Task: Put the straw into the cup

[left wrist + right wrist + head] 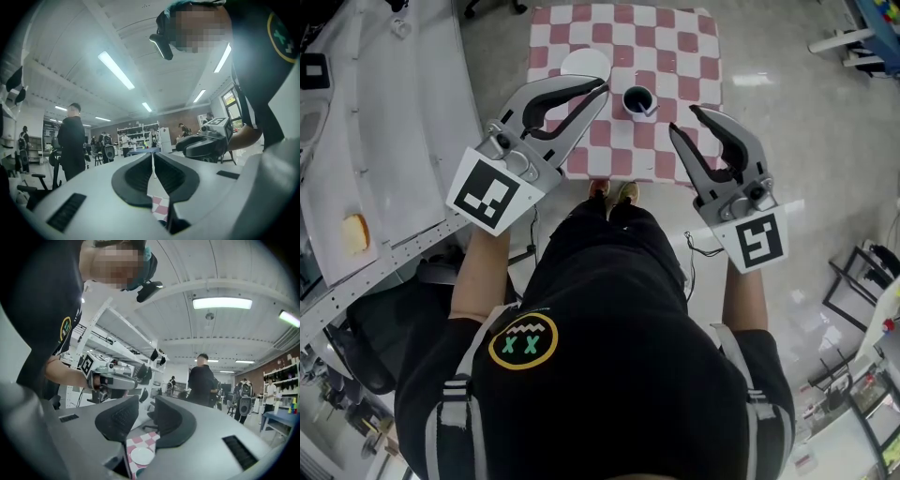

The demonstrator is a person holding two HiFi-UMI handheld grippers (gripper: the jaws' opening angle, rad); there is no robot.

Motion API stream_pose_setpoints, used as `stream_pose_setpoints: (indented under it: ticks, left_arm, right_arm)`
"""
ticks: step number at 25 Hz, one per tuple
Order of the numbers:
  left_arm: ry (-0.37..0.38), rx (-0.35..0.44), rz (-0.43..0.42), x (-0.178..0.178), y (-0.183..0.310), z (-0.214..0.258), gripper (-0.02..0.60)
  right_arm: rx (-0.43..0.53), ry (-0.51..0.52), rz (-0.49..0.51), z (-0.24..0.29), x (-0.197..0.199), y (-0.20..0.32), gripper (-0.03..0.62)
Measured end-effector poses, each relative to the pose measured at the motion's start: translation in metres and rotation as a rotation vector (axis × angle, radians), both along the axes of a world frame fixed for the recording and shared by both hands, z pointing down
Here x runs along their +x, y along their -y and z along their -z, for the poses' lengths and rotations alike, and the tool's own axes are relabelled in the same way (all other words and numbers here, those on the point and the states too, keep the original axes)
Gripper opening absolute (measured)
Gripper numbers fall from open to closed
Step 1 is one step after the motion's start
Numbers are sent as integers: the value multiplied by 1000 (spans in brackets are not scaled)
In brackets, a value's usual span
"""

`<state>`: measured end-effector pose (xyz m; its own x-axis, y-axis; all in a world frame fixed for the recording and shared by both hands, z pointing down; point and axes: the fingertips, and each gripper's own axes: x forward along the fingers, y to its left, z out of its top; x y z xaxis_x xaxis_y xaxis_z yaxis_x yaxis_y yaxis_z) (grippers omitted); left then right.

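Observation:
A small table under a red-and-white checked cloth [675, 56] stands below me. On it is a dark cup [638, 98]; a pale short piece, seemingly the straw [651, 110], sticks out over its right rim. Both grippers hang level above the table's near edge. My left gripper [602, 88] [153, 157] has its tips together, with only a thin slit of light between the pads and nothing in them. To the right of the cup, my right gripper [682, 120] [146, 401] is open, its gap empty.
A white round plate [584, 64] [142, 455] lies on the cloth left of the cup. A long white bench [384, 141] runs along the left. My feet are at the table's near edge. People stand in the room beyond [72, 140] [202, 380].

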<state>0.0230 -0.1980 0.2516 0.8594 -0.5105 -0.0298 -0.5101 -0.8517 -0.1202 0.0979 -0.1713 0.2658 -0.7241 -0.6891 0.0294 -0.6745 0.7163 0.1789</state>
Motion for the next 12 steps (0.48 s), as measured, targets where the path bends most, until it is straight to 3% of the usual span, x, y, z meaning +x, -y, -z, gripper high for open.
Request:
stream_pose_setpoints:
  ticks: [4, 12]
  left_arm:
    - [3, -1, -10, 1, -5, 1, 31]
    - [8, -3, -17, 0, -9, 2, 31]
  right_arm:
    - [35, -10, -31, 10, 7, -5, 30]
    - [13, -16, -53, 6, 11, -4, 21]
